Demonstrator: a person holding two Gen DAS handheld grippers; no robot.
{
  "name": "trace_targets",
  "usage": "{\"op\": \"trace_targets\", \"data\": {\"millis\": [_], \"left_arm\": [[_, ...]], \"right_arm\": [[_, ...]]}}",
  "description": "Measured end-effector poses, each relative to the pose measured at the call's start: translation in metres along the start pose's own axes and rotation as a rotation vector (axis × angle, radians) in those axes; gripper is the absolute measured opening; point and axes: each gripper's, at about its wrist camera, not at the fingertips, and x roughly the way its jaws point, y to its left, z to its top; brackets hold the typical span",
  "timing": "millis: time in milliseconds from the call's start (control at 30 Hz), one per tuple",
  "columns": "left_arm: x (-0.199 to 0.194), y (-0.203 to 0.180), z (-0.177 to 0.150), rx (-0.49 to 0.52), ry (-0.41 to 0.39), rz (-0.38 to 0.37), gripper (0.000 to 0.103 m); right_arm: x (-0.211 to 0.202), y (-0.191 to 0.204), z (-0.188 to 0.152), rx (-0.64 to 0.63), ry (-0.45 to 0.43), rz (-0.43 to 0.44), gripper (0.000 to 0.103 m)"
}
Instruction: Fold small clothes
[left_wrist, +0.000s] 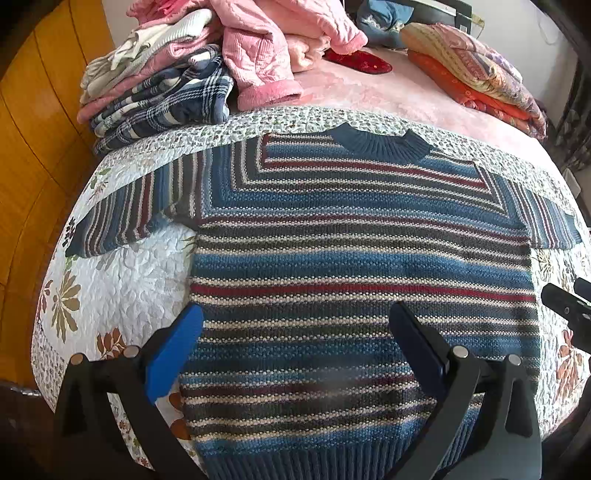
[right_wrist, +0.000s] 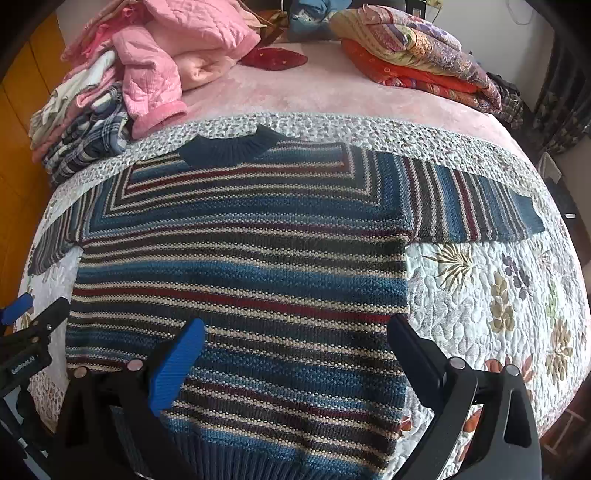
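Your striped blue, red and cream knitted sweater (left_wrist: 354, 266) lies spread flat on the floral quilted bedspread (left_wrist: 122, 273), unfolded. Both the left gripper (left_wrist: 295, 332) and the right gripper (right_wrist: 295, 336) hang above it with jaws wide apart, holding nothing. Next, you probably need to pinch a sleeve and fold it inward.

Upper left: heap of pink quilted clothes (left_wrist: 266, 48) over plaid fabric (left_wrist: 166, 107). Upper right: folded orange floral quilts (left_wrist: 476, 74). Top centre: red cushion (left_wrist: 360, 61) on pink blanket (left_wrist: 388, 99).

Left gripper (left_wrist: 297, 325): jaws spread wide, blue-padded finger on its left, dark finger on its right, nothing between them. Right gripper (right_wrist: 295, 330): same wide spread, also holding nothing. Both point forward, side by side, the two near each other but apart.
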Motion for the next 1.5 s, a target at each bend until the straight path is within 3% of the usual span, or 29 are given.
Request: {"op": "trace_targets", "data": {"millis": [1500], "left_arm": [[-0.0017,0.0034,-0.0023,-0.009,-0.003,0.008,0.1]], "right_arm": [[-0.0005,-0.0015,0.0026,0.011,-0.002,0.004,0.099]]}}
